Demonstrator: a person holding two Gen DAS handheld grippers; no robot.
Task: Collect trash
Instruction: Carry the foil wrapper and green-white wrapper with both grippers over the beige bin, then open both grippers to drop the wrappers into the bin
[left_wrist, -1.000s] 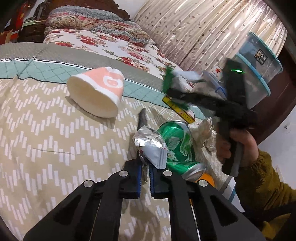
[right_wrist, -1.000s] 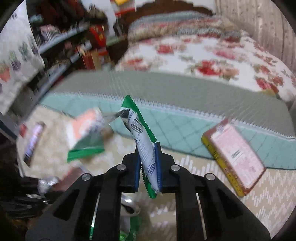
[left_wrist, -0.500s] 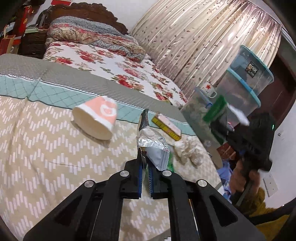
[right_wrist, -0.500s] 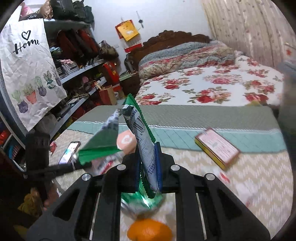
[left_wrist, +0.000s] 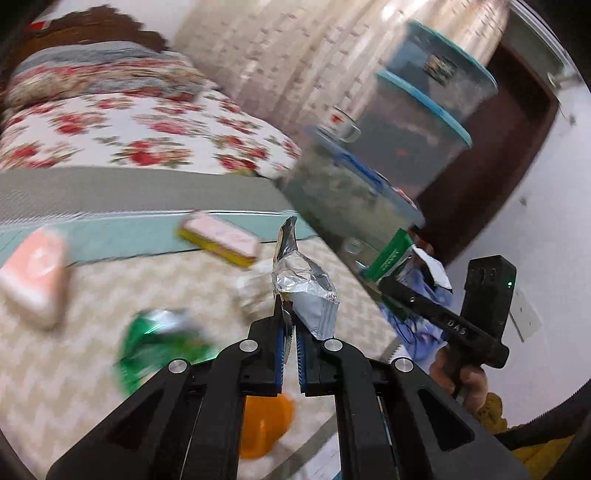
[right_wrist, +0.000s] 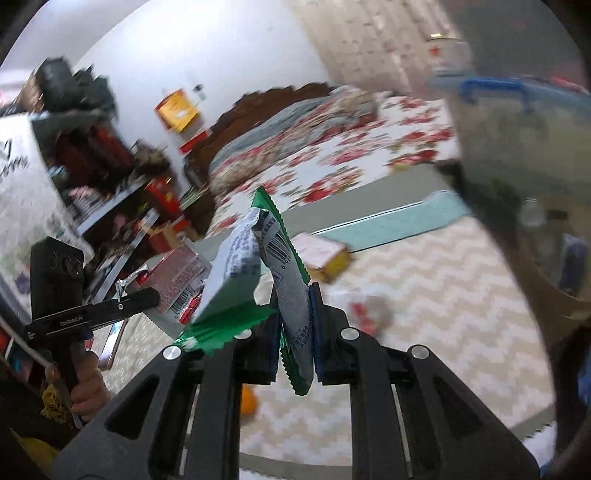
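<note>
My left gripper (left_wrist: 290, 326) is shut on a crumpled silver foil wrapper (left_wrist: 306, 291), held above the zigzag bedspread (left_wrist: 74, 369). My right gripper (right_wrist: 294, 314) is shut on a green and white snack wrapper (right_wrist: 288, 280) that stands up between its pads. The left wrist view also shows the right gripper (left_wrist: 375, 282) at the right, carrying that green wrapper (left_wrist: 391, 254). On the bed lie a blurred green can (left_wrist: 159, 343), a pink paper cup (left_wrist: 37, 273), a yellow-edged pink box (left_wrist: 218, 240), crumpled tissue (left_wrist: 251, 291) and an orange (left_wrist: 266, 424).
Stacked clear storage bins with blue lids (left_wrist: 417, 147) stand at the right, off the bed's edge; one bin (right_wrist: 517, 129) fills the right wrist view's right side. A phone (right_wrist: 114, 339) lies on the bed. Cluttered shelves (right_wrist: 110, 177) line the left wall.
Both grippers have swung away from the bed's middle toward the storage bins, each keeping its wrapper. The can and cup have slid left in the left wrist view.
</note>
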